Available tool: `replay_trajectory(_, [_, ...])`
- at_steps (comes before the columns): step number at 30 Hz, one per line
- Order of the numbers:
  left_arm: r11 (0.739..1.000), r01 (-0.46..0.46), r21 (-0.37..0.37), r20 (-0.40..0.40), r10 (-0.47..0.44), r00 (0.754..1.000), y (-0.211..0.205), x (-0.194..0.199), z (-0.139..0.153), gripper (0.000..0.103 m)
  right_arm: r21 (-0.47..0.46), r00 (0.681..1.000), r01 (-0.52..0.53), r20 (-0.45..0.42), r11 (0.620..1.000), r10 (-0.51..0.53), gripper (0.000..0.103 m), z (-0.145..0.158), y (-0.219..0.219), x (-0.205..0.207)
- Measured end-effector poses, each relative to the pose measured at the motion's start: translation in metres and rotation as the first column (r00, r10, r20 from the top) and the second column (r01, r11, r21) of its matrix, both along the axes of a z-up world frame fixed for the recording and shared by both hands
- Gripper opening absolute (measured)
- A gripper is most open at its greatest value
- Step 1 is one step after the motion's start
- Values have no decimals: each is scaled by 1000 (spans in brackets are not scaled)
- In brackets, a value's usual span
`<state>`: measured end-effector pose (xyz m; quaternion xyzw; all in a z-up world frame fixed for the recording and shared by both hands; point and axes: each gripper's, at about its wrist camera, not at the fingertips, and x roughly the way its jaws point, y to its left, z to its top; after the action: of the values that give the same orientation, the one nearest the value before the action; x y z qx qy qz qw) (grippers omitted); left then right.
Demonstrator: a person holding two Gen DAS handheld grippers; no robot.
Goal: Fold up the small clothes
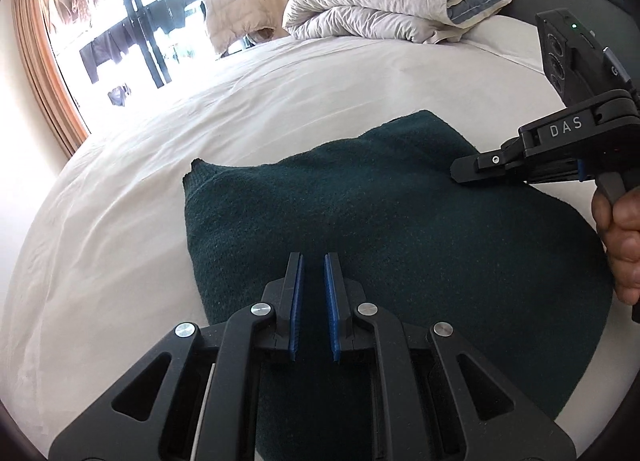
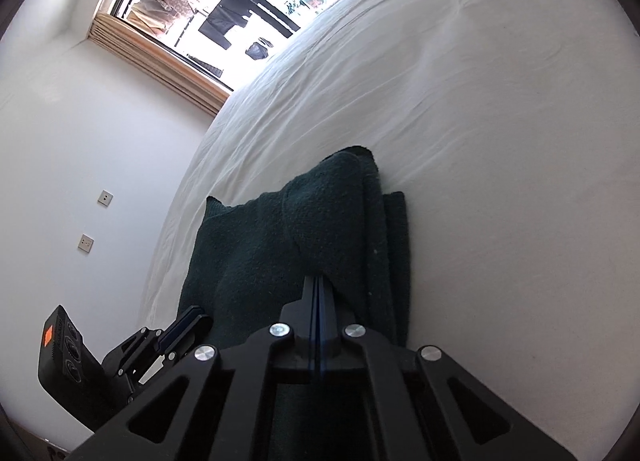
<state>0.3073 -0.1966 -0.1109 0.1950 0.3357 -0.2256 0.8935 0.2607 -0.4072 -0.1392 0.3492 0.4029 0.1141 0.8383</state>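
A dark green knitted garment (image 1: 360, 221) lies on the white bed sheet (image 1: 160, 165). My left gripper (image 1: 312, 261) is open and empty, its blue pads apart, low over the garment's near part. My right gripper (image 1: 456, 175) comes in from the right and is shut on the garment's right edge. In the right wrist view the right gripper (image 2: 318, 281) pinches a raised fold of the garment (image 2: 256, 245), with layered edges beside it. The left gripper (image 2: 188, 321) shows at the lower left of that view.
A folded grey-white duvet (image 1: 392, 5) with purple and yellow pillows lies at the head of the bed. A large window (image 1: 132, 21) with curtains is at the far left. A white wall with two sockets (image 2: 105, 197) borders the bed.
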Motion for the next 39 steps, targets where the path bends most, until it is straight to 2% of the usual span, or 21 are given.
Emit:
replay_trajectory(3, [998,7,58,60,-10,998,-3,-19,-5,10,29,999,42,12,999,-42,0,-3,-9,-17])
replay_trajectory(8, [981,18,194,175,-53,983,-8,-59,-15,10,-114,996,86,-11,990,-88,3,10,-6,-45])
replay_trajectory(9, [977,16,211,190,-57,980,-9,-64,-17,10,-137,993,112,-20,984,-115,24,13,-8,-52])
replay_trajectory(10, [973,13,230,205,-61,977,-10,-70,-19,10,-139,992,126,-5,982,-128,30,20,-9,-60])
replay_trajectory(13, [958,4,288,250,-79,965,-14,-86,-25,10,-49,991,91,105,995,-85,30,44,-1,-81])
replay_trajectory(15, [950,-2,312,272,-88,958,-13,-97,-28,10,27,989,0,148,1000,-4,30,51,16,-88])
replay_trajectory(17, [943,15,331,268,-109,957,-12,-107,-33,11,11,989,-77,131,997,75,31,46,37,-91])
replay_trajectory(18, [940,38,339,242,-126,962,-12,-110,-36,11,-16,989,-109,99,994,110,31,39,46,-93])
replay_trajectory(20, [929,48,366,247,-147,958,-10,-117,-42,11,-53,991,-135,18,990,136,31,18,52,-95])
replay_trajectory(22, [925,56,375,246,-158,956,-6,-121,-42,11,-36,992,-126,4,991,127,16,6,44,-101])
replay_trajectory(25, [937,70,342,213,-150,966,-1,-117,-39,10,9,997,-83,-10,997,83,0,-3,20,-111])
replay_trajectory(30, [946,90,312,180,-152,972,5,-116,-34,11,-13,998,-65,6,998,65,0,3,1,-131])
replay_trajectory(32, [967,105,233,140,-140,980,21,-122,-23,11,-37,999,-43,20,998,44,8,13,-9,-141])
replay_trajectory(34, [986,97,135,119,-113,986,42,-126,-7,12,-77,1000,15,20,997,-13,61,22,-23,-146])
replay_trajectory(35, [993,82,89,128,-93,987,55,-127,1,12,-67,999,34,35,997,-32,66,25,-30,-145])
replay_trajectory(37, [999,47,28,100,-49,994,69,-115,12,13,-18,999,33,41,999,-33,67,28,-36,-133])
replay_trajectory(39, [998,15,-66,-7,-15,1000,78,-84,17,22,-1,999,-4,34,1000,4,67,29,-34,-114])
